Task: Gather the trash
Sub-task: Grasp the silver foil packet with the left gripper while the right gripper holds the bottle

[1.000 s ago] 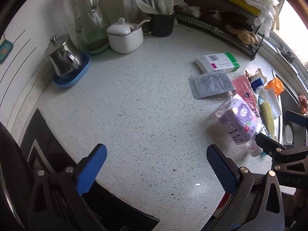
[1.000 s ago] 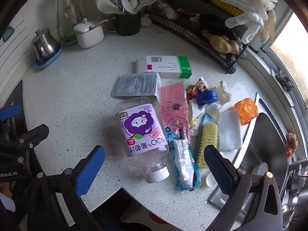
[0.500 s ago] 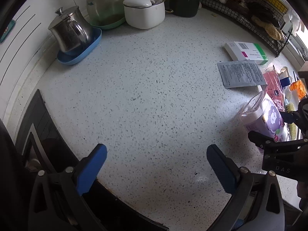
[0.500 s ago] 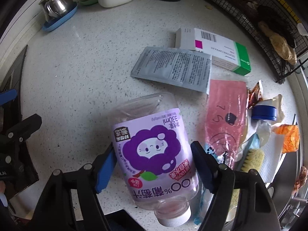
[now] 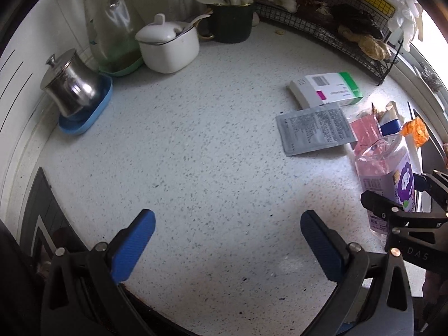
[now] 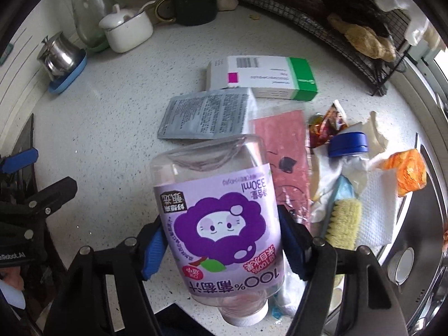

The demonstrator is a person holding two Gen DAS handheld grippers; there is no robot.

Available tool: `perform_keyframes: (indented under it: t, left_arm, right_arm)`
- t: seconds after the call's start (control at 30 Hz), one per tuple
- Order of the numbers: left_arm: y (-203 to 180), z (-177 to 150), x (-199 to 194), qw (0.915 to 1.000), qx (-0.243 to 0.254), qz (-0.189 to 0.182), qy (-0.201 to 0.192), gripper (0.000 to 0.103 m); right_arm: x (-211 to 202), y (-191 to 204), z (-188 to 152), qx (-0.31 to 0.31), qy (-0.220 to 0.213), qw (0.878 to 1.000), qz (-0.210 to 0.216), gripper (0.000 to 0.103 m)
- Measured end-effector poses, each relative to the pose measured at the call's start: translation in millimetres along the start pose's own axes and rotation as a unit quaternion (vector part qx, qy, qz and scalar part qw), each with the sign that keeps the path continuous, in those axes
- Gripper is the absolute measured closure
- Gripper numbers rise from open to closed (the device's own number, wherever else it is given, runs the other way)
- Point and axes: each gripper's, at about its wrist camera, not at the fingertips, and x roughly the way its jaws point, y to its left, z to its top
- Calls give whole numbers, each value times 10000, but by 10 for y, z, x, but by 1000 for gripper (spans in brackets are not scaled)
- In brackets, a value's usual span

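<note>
My right gripper [image 6: 221,246] is shut on an empty plastic juice bottle [image 6: 218,212] with a purple label, held off the white speckled counter [image 5: 196,154], cap toward me. The bottle also shows in the left wrist view [image 5: 389,173] at the right edge. My left gripper [image 5: 226,240] is open and empty above bare counter. Other trash lies on the counter: a grey sachet [image 6: 207,114], a white and green box [image 6: 263,77], a pink wrapper [image 6: 282,145], a blue cap [image 6: 348,144], an orange wrapper [image 6: 406,168] and crumpled tissue [image 6: 378,215].
At the back stand a steel pot on a blue dish [image 5: 74,92], a white lidded bowl [image 5: 168,47], a dark utensil cup [image 5: 231,22] and a wire rack [image 5: 350,36]. A brush [image 6: 343,224] lies by the sink [image 6: 420,252] at the right. A dark stove edge [image 5: 36,224] lies left.
My right gripper closed on the juice bottle and lifted it off the counter. My left gripper stayed open and shifted its view over the bare counter.
</note>
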Motion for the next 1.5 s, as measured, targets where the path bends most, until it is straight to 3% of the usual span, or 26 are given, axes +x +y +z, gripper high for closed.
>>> perform_keyframes:
  t: [0.2,0.4,0.6,0.97,1.1,1.27,1.3,1.37,1.43,1.5]
  left_arm:
    - [-420,356,17,9965,655,-526,-47,0]
    - [-836,650,248,9924,825,-843,360,0]
    - [-1101,890,672,9924,729,-689,719,0]
    - [-1275,1092,1177,9920,413,-327,1147,0]
    - [-1341,1069,1303,9918,414,19,1210,3]
    - [-1366,1009,1224,9932,447,69,1075,19]
    - [-1407,1002,1212,9932,488,77,1055,27]
    - [-1410,992,1143,9938,494,52,990,50]
    - [-1431,950,1063,9935,545,25,1000,81]
    - [-1448,896,1047,9915,513,-278,1166,98]
  right_arm:
    - [-397,-437,-21,617,-330,9970,-321,34]
    - [-547,-751,-71,1210,-439,9881,-842,34]
    - [-406,-895,-126,1583,-349,9806,-1104,34]
    - [-178,-1098,24,1659,-134,9804,-1056,34]
    - [-152,-1118,22,1696,-86,9799,-1047,34]
    - [-156,-1152,-15,1755,-63,9791,-1027,34]
    - [-160,-1165,-20,1778,-63,9790,-998,34]
    - [-162,-1188,-32,1822,-72,9784,-971,34]
    - [-160,-1206,-54,1863,-75,9781,-921,34]
    - [-165,-1216,-82,1918,-74,9777,-852,34]
